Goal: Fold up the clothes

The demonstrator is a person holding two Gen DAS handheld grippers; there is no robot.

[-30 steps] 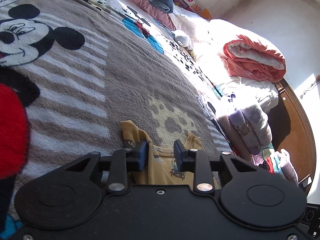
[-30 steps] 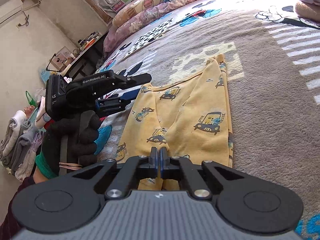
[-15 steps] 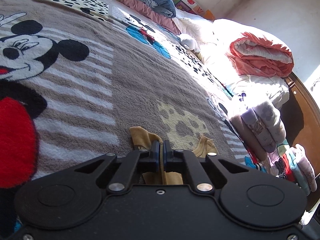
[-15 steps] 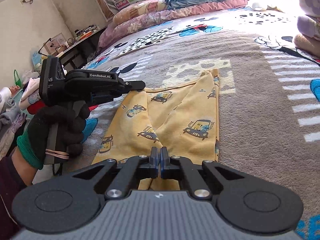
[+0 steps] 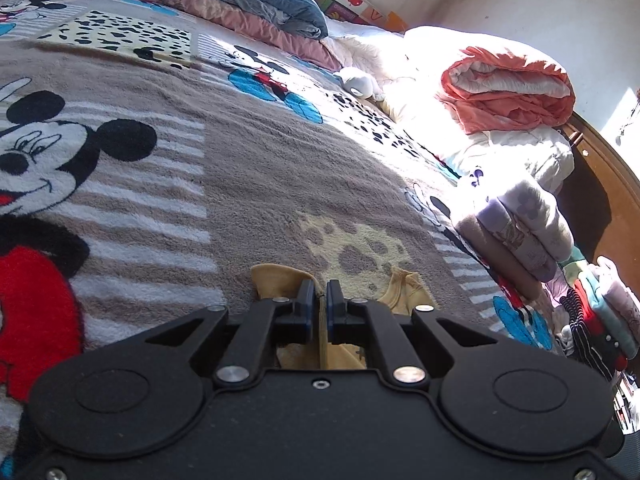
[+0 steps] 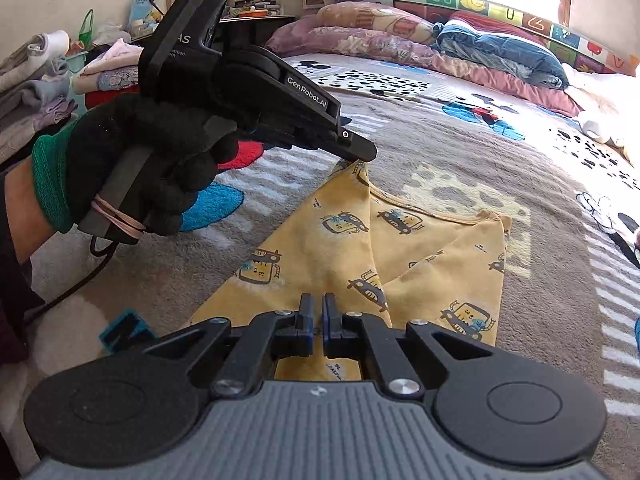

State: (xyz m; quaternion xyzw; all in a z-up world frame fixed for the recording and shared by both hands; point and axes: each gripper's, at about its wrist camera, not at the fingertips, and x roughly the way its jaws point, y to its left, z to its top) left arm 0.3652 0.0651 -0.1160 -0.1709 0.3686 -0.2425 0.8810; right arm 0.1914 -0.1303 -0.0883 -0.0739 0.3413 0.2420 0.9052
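- The yellow garment (image 6: 400, 248), printed with small cars, lies across the centre of the right wrist view on the cartoon blanket (image 6: 540, 168)
- The right gripper (image 6: 316, 320) at lower centre has its jaws pinched narrow on the garment's near edge
- The left gripper (image 6: 360, 156), in a black-gloved hand (image 6: 160, 160) at upper left, clamps the far corner and lifts it off the blanket
- In the left wrist view, folded clothes (image 5: 520, 232) are stacked at right
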